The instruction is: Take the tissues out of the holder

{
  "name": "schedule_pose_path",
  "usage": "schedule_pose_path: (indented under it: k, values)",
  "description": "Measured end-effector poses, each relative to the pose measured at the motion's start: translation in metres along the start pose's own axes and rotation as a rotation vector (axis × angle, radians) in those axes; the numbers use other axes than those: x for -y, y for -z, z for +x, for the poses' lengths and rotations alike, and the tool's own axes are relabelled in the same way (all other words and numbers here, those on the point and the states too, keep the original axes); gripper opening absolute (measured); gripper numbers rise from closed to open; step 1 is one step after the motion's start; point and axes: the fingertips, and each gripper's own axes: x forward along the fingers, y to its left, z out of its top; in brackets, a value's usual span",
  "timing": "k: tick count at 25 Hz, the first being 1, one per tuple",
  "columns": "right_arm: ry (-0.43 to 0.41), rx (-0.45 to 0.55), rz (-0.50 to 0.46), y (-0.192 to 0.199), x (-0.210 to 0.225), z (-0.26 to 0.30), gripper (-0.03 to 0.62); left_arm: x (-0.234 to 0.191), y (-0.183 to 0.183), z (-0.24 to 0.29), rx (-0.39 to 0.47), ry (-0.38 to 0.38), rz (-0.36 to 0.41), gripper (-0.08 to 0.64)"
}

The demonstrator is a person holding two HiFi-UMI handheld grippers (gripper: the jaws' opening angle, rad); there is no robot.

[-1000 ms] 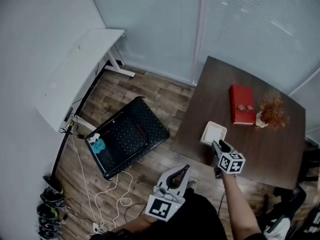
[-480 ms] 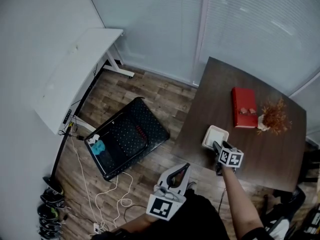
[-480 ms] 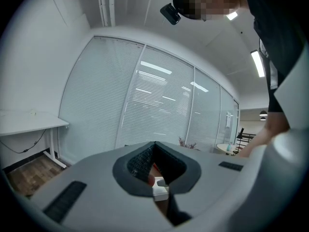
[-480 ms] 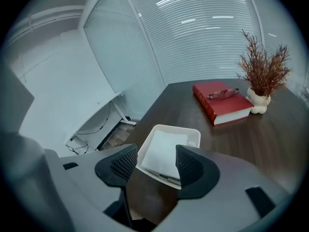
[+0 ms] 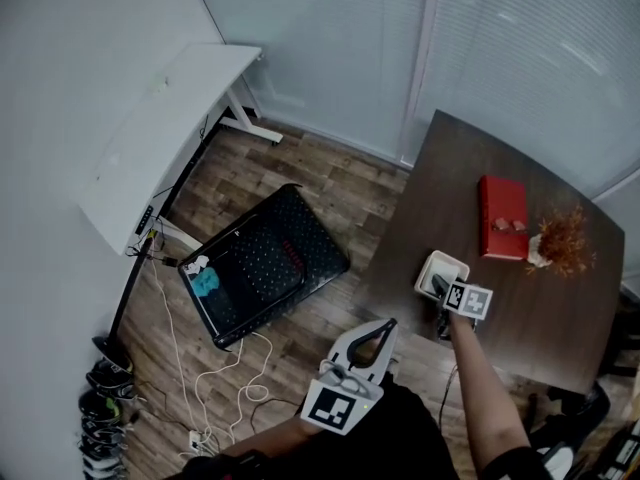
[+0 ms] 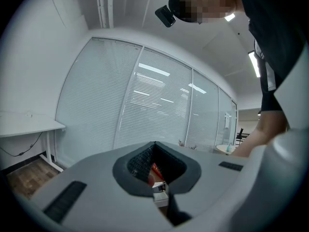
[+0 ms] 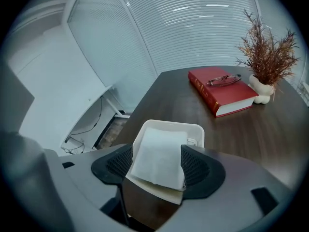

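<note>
Dark wooden table (image 5: 545, 303) carrying white plastic tissue holder (image 7: 169, 127) near edge; head view hiding part of it behind right gripper (image 5: 441, 286); right gripper view showing folded white tissues (image 7: 159, 156) lying in holder between opening jaws, pads not visibly pressing; left gripper (image 5: 370, 338) hovering off table, jaws closed, empty.

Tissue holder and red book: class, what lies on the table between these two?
Nothing: in the right gripper view, only bare dark table separates the tissue holder from the red book.
</note>
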Motion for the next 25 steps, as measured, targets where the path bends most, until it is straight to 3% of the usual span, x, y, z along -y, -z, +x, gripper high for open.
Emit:
schedule_pose_path:
  k: [7, 14, 17, 25]
  values:
    - [0.027, -0.047, -0.035, 0.007, -0.008, 0.007, 0.301, 0.002, -0.001, -0.005, 0.016, 0.018, -0.004, -0.003]
    - [0.072, -0.076, -0.038, 0.004, -0.004, 0.014, 0.301, -0.005, 0.002, -0.004, 0.016, -0.021, -0.008, -0.003]
    - [0.101, -0.092, -0.047, 0.000, -0.001, 0.016, 0.337, -0.005, 0.006, -0.005, 0.004, -0.022, -0.008, -0.003]
    - [0.136, -0.145, -0.079, 0.003, 0.001, 0.027, 0.345, -0.010, 0.008, -0.006, -0.006, -0.021, -0.005, -0.003]
